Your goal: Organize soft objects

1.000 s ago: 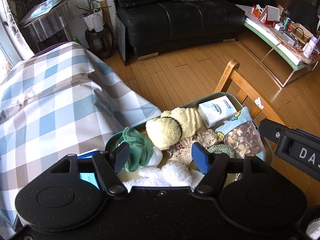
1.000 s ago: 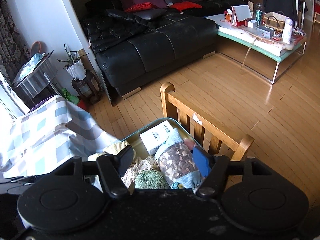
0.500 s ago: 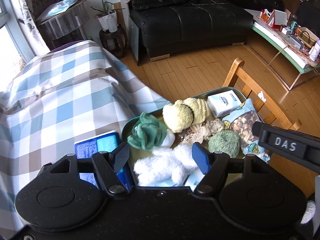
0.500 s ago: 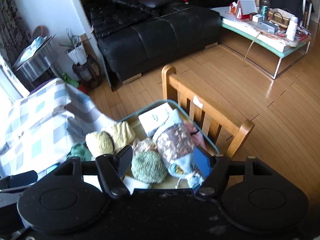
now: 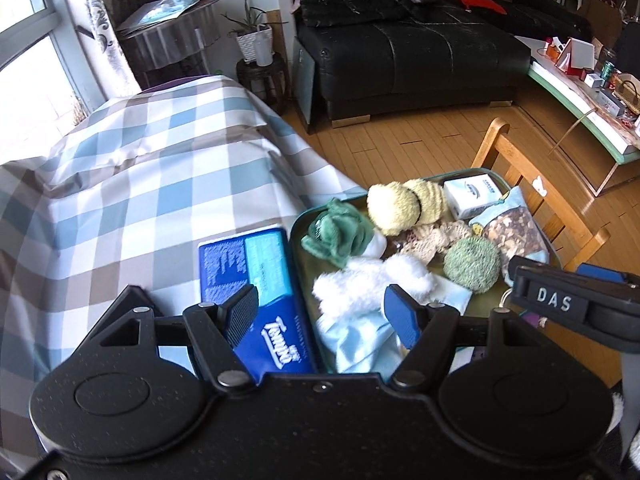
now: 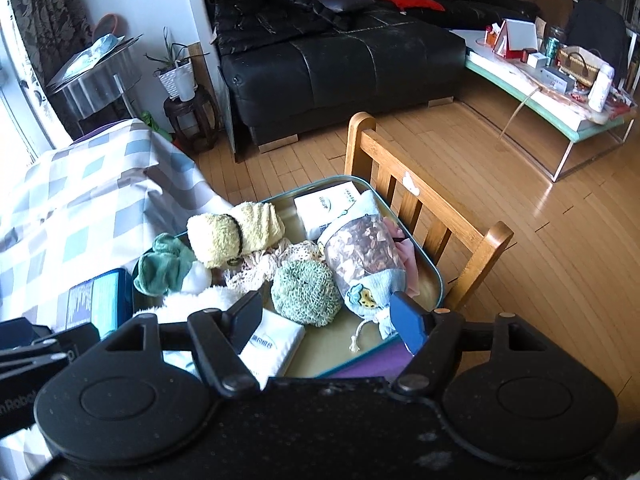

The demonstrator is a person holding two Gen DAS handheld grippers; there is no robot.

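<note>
A green-rimmed tray (image 5: 297,232) (image 6: 425,257) holds several soft things: a yellow rolled towel (image 5: 392,208) (image 6: 224,240), a green cloth (image 5: 340,236) (image 6: 164,268), a white fluffy piece (image 5: 368,284), a green knitted ball (image 5: 472,264) (image 6: 306,292) and a patterned drawstring pouch (image 5: 512,236) (image 6: 364,256). My left gripper (image 5: 320,308) hangs open above the tray's left edge and a blue tissue pack (image 5: 264,280), with nothing gripped. My right gripper (image 6: 326,312) hovers over the tray's near side; its jaws are opening, with nothing pressed between them.
The tray rests on a wooden chair (image 6: 424,208) beside a table under a checked cloth (image 5: 120,184). Two white tissue packs (image 6: 328,206) (image 6: 276,344) also lie in the tray. A black sofa (image 6: 340,64) and a cluttered coffee table (image 6: 552,96) stand beyond on the wooden floor.
Both grippers have drawn back from the tray, so more of it shows. The left one has shifted left, bringing the blue tissue pack into view. The right jaws stand slightly wider.
</note>
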